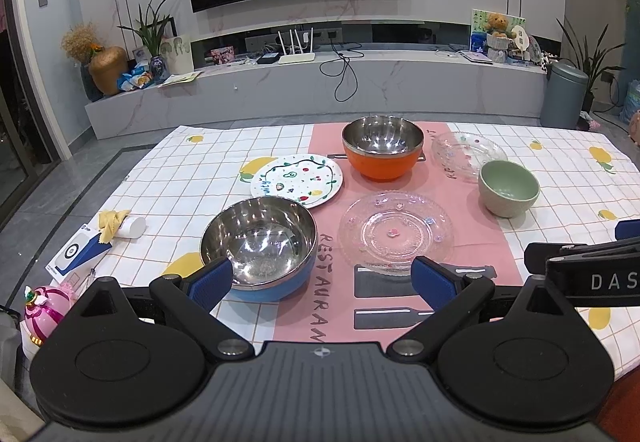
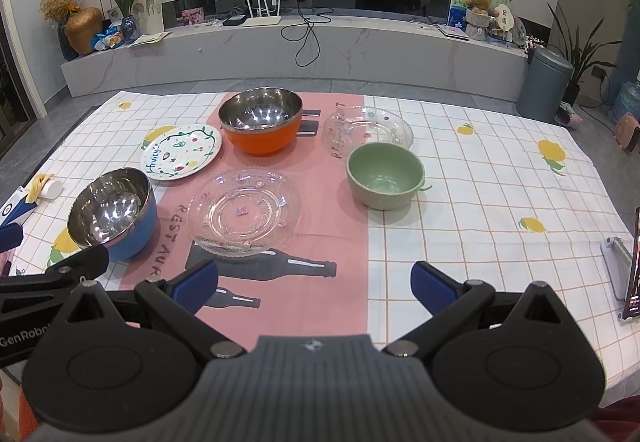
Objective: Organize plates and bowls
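Left wrist view: left tongs (image 1: 322,282) spread wide, blue pads empty, hovering low over the near edge of the table (image 1: 560,177) with its white checked, lemon-printed cloth and pink centre strip. Steel-lined round bowl with blue outer shell (image 1: 260,246) just ahead of the left pad, close to it, contact not certain. Clear pressed-glass plate with tiny flower dots (image 1: 396,230) ahead of the right pad. Farther ahead, white ceramic plate painted with vines and fruit (image 1: 297,181) just behind the blue bowl; steel-lined bowl with orange shell (image 1: 382,147) straight ahead at the far side; second clear glass plate (image 1: 468,151) far right of that; pale green ceramic bowl (image 1: 509,187) in front of it, overlapping its near rim. Right tongs partly visible at the right edge, state not readable here. Off to the left, small white cup (image 1: 134,226) with a yellow cloth beside it.

Right wrist view: right tongs (image 2: 314,282) likewise released, gripping nothing. Near glass plate (image 2: 244,210) ahead and left of the left pad; blue bowl (image 2: 114,213) farther left; green bowl (image 2: 385,175) ahead, slightly right; orange bowl (image 2: 260,125), painted plate (image 2: 181,151) and far glass plate (image 2: 368,127) beyond. Table cloth (image 2: 500,201) bare ahead-right.
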Demonstrator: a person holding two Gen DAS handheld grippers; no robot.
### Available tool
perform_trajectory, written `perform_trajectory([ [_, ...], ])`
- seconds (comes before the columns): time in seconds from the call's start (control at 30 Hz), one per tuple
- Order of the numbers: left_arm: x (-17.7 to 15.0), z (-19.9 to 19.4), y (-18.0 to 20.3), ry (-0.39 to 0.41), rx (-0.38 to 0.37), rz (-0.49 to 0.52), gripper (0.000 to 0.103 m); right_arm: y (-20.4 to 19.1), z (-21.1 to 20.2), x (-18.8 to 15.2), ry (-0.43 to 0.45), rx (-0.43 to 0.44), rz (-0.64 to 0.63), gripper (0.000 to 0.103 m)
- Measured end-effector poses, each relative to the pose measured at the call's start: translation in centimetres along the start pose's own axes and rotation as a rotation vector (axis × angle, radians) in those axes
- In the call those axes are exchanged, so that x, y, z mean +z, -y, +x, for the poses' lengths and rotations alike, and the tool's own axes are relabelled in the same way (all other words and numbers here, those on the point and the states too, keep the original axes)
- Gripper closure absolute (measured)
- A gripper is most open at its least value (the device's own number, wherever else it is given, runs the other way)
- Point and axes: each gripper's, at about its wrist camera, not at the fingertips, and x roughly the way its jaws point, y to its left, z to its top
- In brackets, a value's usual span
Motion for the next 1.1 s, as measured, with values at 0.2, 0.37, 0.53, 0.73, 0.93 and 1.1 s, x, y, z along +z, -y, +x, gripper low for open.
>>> perform_trajectory([
  [0.2,0.07,-0.07,-0.06,0.001,0.0,-0.001,0.0,-0.03,-0.01,0.0,0.0,0.0,-0.001,0.003],
  [0.37,0.12,-0.13,-0.06,0.002,-0.001,-0.002,0.0,-0.11,-0.03,0.03,0.001,-0.002,-0.004,0.003],
  [0.53,0.07,-0.11,-0.05,0.002,-0.001,-0.001,0.0,-0.19,-0.02,0.05,0.003,-0.002,-0.006,0.003],
  [0.73,0.05,-0.13,-0.05,0.003,0.0,-0.001,0.0,-0.26,0.07,0.05,0.001,-0.002,-0.009,0.003],
  [0.93,0.12,-0.19,-0.11,0.004,-0.002,-0.002,0.0,-0.32,0.06,0.0,0.002,-0.001,-0.011,0.003],
  [1.1,0.22,-0.27,-0.2,0.004,-0.003,-0.004,0.0,-0.31,0.06,0.0,-0.001,0.0,-0.009,0.003],
])
